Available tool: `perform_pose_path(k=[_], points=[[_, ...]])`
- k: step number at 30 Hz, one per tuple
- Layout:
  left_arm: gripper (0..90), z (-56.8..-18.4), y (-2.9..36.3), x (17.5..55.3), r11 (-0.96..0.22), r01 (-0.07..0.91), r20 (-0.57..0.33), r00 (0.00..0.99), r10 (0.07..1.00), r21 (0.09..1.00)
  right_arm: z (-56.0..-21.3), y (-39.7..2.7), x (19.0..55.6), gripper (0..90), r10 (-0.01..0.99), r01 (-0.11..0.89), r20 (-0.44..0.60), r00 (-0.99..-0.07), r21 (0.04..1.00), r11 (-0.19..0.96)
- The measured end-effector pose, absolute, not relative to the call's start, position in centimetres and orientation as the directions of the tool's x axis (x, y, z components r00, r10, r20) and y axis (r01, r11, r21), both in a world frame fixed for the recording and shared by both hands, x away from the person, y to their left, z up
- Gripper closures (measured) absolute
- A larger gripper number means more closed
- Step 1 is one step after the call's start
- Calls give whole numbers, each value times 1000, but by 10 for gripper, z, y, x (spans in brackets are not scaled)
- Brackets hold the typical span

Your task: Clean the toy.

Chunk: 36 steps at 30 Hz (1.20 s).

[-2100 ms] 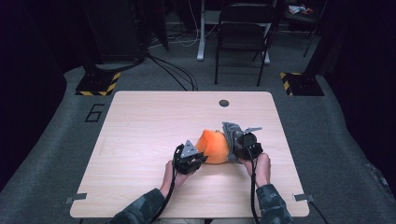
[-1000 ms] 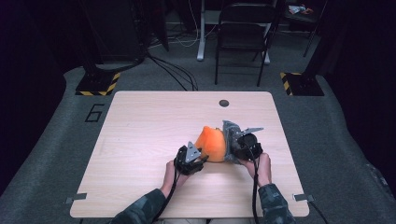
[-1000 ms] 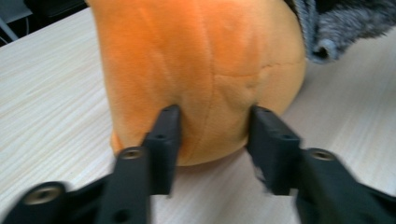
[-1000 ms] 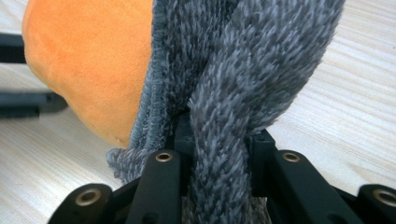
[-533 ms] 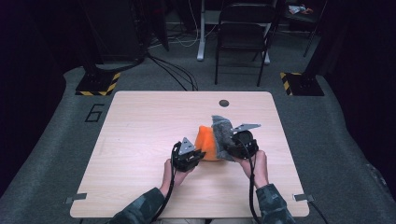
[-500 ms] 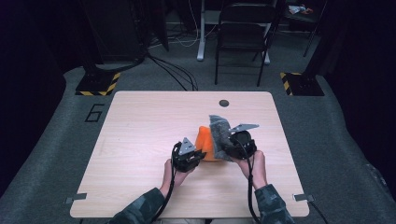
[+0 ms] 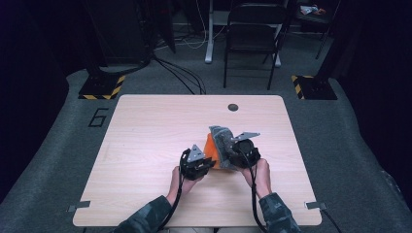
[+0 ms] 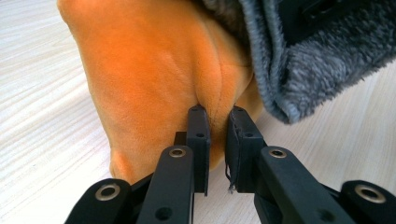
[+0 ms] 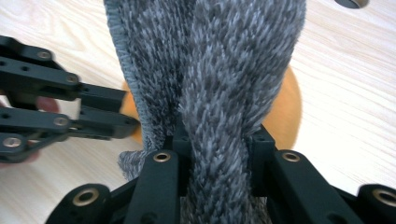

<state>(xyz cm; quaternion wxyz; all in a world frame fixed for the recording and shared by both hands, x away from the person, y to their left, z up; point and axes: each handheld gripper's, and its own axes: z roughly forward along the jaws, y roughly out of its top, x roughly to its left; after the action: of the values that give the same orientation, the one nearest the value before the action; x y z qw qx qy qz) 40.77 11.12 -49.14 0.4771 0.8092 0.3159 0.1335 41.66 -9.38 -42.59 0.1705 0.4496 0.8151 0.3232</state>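
Since two seconds back, our right gripper (image 7: 232,151) has carried the grey cloth (image 7: 221,141) up and over toward the left, so that it now drapes across the right part of the orange cloth (image 7: 210,147), where before the orange bundle lay rounded and mostly uncovered between our two grippers. Less orange shows from above now, just a narrow strip at the grey cloth's left edge. Our left gripper (image 7: 201,164) has kept its place at the lower left of the bundle, and its fingers (image 8: 200,135) have just been closing: in the left gripper view they stand clenched on a pinched fold of the orange cloth (image 8: 154,70), with the grey cloth (image 8: 322,60) hanging just beside it at the upper right. In the right gripper view the fingers (image 9: 261,154) of our right gripper (image 9: 217,149) are grasping a thick bunch of the grey cloth (image 9: 210,70), which rises straight up between them, while the orange cloth (image 9: 287,107) peeks out behind it and the left gripper (image 9: 112,119) reaches in from the left of that view. Both cloths sit together on the desk (image 7: 145,141), right of its middle and toward our edge, with a dark round hole (image 7: 233,107) in the desk farther back.
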Motion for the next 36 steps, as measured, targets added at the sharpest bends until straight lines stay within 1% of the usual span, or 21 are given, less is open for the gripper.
perform_pose_path(k=[7,17,19,25,29,30,31,33,36], points=[[804,-492,112,409,-346,387,-87,764,639,855,-432,-108,422,714,866,649,2,-500,663,373],[799,-493,112,409,-354,382,-83,770,633,854,-446,-125,430,714,895,704,33,-444,631,326],[799,-493,112,409,-355,382,-82,771,631,854,-450,-130,432,714,899,704,11,-439,626,336],[799,-494,113,410,-354,382,-84,772,630,854,-470,-140,437,716,920,758,31,-390,579,302],[798,-495,114,410,-352,380,-80,769,635,856,-492,-145,443,715,921,790,18,-390,520,324],[797,-494,114,411,-357,375,-73,770,634,856,-494,-147,443,715,923,791,32,-385,526,311],[797,-494,114,411,-355,374,-74,770,634,857,-491,-148,444,716,922,794,38,-386,522,311],[797,-494,114,411,-351,378,-80,770,633,857,-483,-150,443,720,925,784,17,-381,536,313],[797,-495,114,410,-353,376,-78,771,632,857,-463,-153,439,722,928,766,53,-368,583,270]])
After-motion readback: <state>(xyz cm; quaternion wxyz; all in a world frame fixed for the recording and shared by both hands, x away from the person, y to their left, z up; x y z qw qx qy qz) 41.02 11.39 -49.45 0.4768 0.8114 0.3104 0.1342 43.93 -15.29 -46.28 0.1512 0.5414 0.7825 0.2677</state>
